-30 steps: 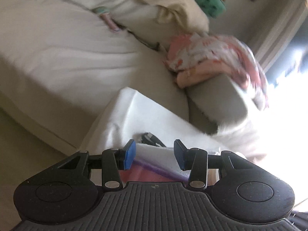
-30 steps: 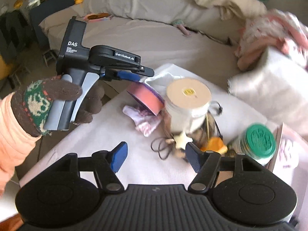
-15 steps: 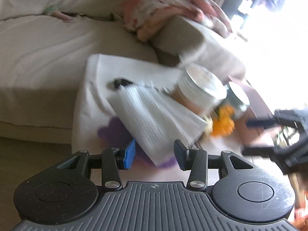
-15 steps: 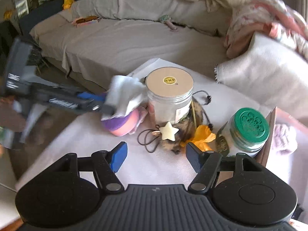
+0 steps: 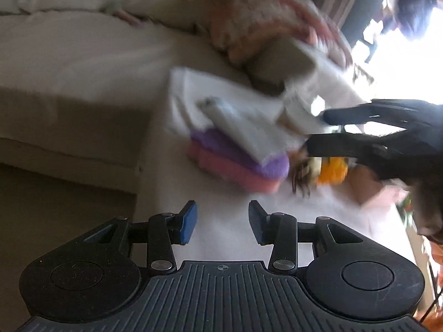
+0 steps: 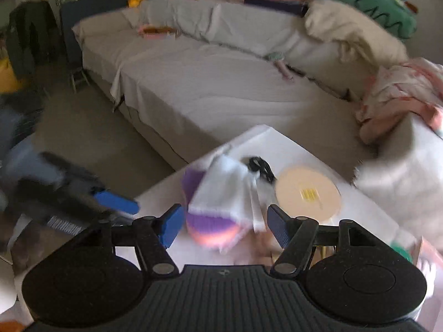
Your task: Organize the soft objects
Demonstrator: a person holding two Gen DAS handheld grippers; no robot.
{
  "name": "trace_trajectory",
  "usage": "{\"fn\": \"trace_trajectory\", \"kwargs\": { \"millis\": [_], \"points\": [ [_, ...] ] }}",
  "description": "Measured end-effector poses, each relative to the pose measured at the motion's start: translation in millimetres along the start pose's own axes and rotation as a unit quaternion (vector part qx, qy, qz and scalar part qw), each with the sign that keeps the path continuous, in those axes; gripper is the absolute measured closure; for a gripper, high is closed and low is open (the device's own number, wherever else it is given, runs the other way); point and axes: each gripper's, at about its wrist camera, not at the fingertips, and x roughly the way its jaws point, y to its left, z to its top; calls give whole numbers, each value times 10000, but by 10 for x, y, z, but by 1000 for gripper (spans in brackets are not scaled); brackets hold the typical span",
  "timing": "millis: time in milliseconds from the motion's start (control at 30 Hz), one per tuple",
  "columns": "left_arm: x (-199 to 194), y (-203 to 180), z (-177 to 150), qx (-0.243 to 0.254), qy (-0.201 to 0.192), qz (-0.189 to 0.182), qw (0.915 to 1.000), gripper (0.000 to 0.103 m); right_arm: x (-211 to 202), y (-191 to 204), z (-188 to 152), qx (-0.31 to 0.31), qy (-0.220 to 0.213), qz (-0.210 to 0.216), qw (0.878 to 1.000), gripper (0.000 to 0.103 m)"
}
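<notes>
Left gripper (image 5: 223, 225) at the near edge of the white table (image 5: 221, 215), low down. Fingers (image 5: 188, 222) spread apart, nothing between them, only bare table cloth below. Seen from the other camera as a blurry dark shape with a blue pad, off the table's left side (image 6: 116, 202).

Just ahead and a bit right, a soft round cushion (image 5: 235, 163), purple on top and pink under, lying on the table. A folded white cloth (image 5: 249, 131) resting across the cushion's top, tilted. Behind the table, a big grey sofa (image 5: 69, 63) with a pink blanket (image 5: 265, 25) heaped at its right end.

Right of the cushion, something brown and fuzzy and something orange (image 5: 332, 168), too blurry to name.

Right gripper (image 6: 225, 225) low over the table, fingers (image 6: 171, 225) spread wide with the cushion (image 6: 210, 227) and the white cloth (image 6: 229, 193) between them. Touching or not, cannot tell. Further right, a jar with a round tan lid (image 6: 308, 195), close beside the cloth. In the left camera, the right gripper's dark fingers (image 5: 357, 114) stretched out, tips near the cloth.
</notes>
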Motion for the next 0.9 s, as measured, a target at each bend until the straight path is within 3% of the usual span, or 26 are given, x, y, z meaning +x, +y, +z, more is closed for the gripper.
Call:
{"fn": "trace_trajectory", "kwargs": {
  "millis": [133, 267, 333, 433, 467, 500, 633, 733, 900],
  "points": [
    [-180, 24, 29, -245, -481, -266, 9982, 58, 540, -72, 591, 482, 962, 362, 9935, 39],
    [-271, 104, 23, -433, -680, -303, 9963, 58, 992, -62, 824, 567, 1357, 80, 9891, 42],
    [-293, 192, 26, -602, -781, -280, 9947, 58, 1161, -26, 838, 449, 1485, -190, 9877, 54],
    [-247, 347, 77, -910, -912, -314, 9912, 58, 1320, -35, 808, 549, 1698, -119, 9839, 71],
    [-243, 374, 79, -992, -953, -338, 9899, 58, 1311, -37, 798, 592, 1671, -32, 9842, 86],
    [-222, 421, 102, -1093, -989, -369, 9884, 58, 1266, -29, 778, 577, 1644, 70, 9847, 98],
    [-83, 554, 227, -1459, -1087, -542, 9818, 58, 757, -23, 665, 619, 1247, 579, 9886, 98],
    [148, 502, 383, -1454, -950, -556, 9832, 58, 272, -49, 375, 605, 953, 829, 9901, 98],
    [612, 190, 512, -1130, -456, -838, 9890, 58, -276, -197, -249, 737, 710, 494, 9935, 98]
  ]
}}
